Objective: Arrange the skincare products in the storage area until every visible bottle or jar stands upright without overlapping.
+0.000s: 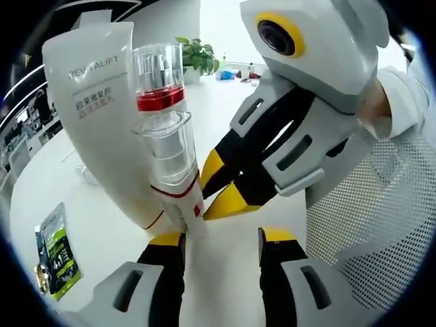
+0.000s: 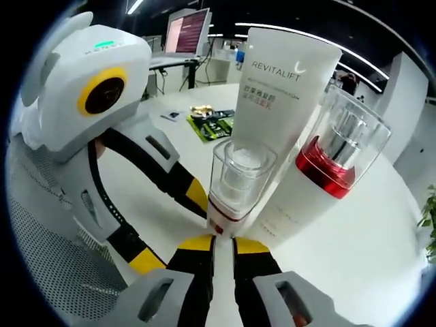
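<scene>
A small white bottle [image 1: 170, 160] [image 2: 235, 184] with a clear cap and a red line near its foot stands upright on the white table [image 2: 354, 266]. Behind it stand a white REVITALIFT tube [image 1: 92, 116] [image 2: 283, 82] and a bottle with a red band under a clear cap [image 1: 158, 76] [image 2: 334, 163]. My left gripper [image 1: 221, 237] [image 2: 170, 226] is open, its left fingertip beside the small bottle's foot. My right gripper [image 2: 223, 245] [image 1: 206, 202] has its jaws nearly together, tips touching that foot from the opposite side. I cannot tell whether they pinch it.
A green packet [image 1: 58, 252] [image 2: 214, 126] lies flat on the table off to the side. A potted plant [image 1: 197, 54] stands at the table's far edge. Desks with monitors [image 2: 187, 30] are beyond. A person's white mesh garment [image 1: 381, 218] is behind the right gripper.
</scene>
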Tool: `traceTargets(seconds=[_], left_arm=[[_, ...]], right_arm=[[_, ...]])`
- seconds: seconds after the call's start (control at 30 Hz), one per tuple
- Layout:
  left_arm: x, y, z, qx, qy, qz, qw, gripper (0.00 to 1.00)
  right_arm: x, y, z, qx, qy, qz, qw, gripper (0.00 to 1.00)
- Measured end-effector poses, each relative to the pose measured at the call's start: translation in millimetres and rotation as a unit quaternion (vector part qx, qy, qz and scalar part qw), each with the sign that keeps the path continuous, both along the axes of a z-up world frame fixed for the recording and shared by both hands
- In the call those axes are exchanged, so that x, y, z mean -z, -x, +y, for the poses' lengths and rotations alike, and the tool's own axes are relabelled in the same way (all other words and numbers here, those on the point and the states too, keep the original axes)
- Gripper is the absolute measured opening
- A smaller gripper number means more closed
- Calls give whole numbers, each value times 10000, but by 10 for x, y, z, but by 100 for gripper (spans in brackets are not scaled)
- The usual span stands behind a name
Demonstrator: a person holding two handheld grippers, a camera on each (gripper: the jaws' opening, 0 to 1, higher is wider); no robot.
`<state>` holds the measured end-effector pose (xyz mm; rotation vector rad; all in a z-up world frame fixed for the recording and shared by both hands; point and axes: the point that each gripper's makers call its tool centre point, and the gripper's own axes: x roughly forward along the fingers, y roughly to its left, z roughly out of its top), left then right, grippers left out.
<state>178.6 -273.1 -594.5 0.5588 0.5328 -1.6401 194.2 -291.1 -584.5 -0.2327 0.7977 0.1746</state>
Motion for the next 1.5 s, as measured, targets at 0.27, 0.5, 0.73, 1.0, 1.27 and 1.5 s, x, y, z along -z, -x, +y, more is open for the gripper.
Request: traceTargets(seconds=[0.27,0.5,0.73,1.0,1.27,1.5], left_arm=[[-11,-38,34,-28,-35,-68,10000,38],[-59,-74,61,-59,-30,-142,9999,39],[-159,-177,145,-201,13,-254,9995,41],[-333,-245,348,-405,26,-316,9987,45],[-645,-392,686,-785,290,-320,9960,50],[-797,-528,931,-1194,368,-345,9916,52]], right_arm=[[-5,4,-38,18,43,9,10000,6],[-5,16,-64,85,64,37,9999,10],[-88,49,-109,204,15,-71,9998,14],[-175,128,-88,343,-147,-192,9991,22],[-398,223,-30,352,-103,-482,9982,30],[-407,254,-31,376,-159,-538,9977,32]])
